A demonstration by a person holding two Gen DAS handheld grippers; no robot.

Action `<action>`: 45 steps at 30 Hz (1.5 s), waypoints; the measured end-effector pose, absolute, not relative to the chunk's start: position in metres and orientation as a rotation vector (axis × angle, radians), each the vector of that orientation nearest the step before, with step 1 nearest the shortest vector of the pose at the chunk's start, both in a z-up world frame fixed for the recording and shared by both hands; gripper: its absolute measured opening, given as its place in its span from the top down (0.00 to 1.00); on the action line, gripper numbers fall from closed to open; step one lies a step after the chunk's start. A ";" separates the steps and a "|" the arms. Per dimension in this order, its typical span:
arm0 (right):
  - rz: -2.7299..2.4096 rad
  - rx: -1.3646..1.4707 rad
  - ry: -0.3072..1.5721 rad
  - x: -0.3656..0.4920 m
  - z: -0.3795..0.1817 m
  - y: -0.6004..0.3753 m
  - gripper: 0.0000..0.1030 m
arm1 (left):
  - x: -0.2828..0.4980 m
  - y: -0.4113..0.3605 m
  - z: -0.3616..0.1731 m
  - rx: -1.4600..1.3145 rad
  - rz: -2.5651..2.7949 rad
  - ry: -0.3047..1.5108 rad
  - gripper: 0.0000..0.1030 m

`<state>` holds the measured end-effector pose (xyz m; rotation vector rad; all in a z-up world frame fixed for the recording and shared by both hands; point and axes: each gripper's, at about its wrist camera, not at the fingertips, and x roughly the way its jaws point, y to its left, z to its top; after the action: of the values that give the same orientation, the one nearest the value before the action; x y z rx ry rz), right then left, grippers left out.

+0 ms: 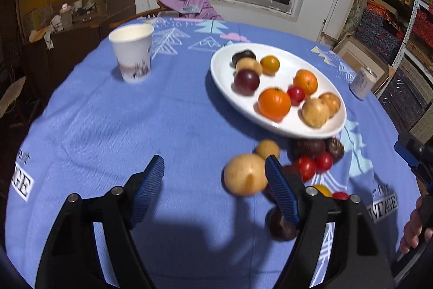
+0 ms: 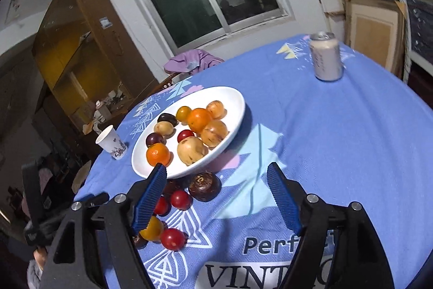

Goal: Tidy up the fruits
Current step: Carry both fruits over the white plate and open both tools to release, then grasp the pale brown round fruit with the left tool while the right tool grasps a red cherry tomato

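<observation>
Both grippers hang over the blue tablecloth (image 1: 108, 126) with their blue-padded fingers spread apart and nothing clamped between them.

The left gripper (image 1: 215, 167) points down at bare cloth. Just inside its right-hand finger (image 1: 281, 191) sits a pale yellow fruit (image 1: 245, 175); the view is smeared there, so I cannot tell whether the pad brushes it or only stands in front of it. A dark round fruit (image 1: 278, 226) lies lower down, partly hidden behind that same finger.

The right gripper (image 2: 216, 180) is spread over the pale tree pattern on the cloth, with only fabric in the gap. Its left-hand finger (image 2: 150, 197) stands in front of the loose fruit: red tomatoes (image 2: 180, 199), a yellow-orange one (image 2: 153, 229), and a dark brown wrinkled fruit (image 2: 204, 186) lying near the plate's rim.

The white oval plate (image 2: 235, 99) sits beyond, towards the middle of the table, holding two oranges (image 2: 158, 155), pale yellow fruits, a dark plum (image 2: 154, 138), a small red tomato and a small yellow one. The rest of the fruit lies scattered on the cloth on the near side of the plate.

A paper cup (image 1: 132, 53) stands well off on one side of the plate and a drink can (image 2: 326, 56) on the other.

At the right edge of the left gripper's view, a hand (image 1: 415, 229) grips the other tool.
</observation>
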<state>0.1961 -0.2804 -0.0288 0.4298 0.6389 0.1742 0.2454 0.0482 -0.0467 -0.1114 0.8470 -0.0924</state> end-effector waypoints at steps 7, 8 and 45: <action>0.152 0.442 0.641 0.197 -0.033 -0.285 0.25 | 0.254 0.042 -0.058 -0.132 -0.129 0.892 0.27; 0.153 0.435 0.641 0.197 -0.033 -0.284 0.25 | 0.258 0.042 -0.059 -0.133 -0.130 0.901 0.27; 0.161 0.391 0.648 0.197 -0.030 -0.274 0.23 | 0.274 0.055 -0.075 -0.256 -0.146 0.917 0.27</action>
<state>0.1971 -0.2740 -0.0304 0.3907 0.6485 0.1608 0.2741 0.0549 -0.0751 -0.2563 0.9168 -0.1459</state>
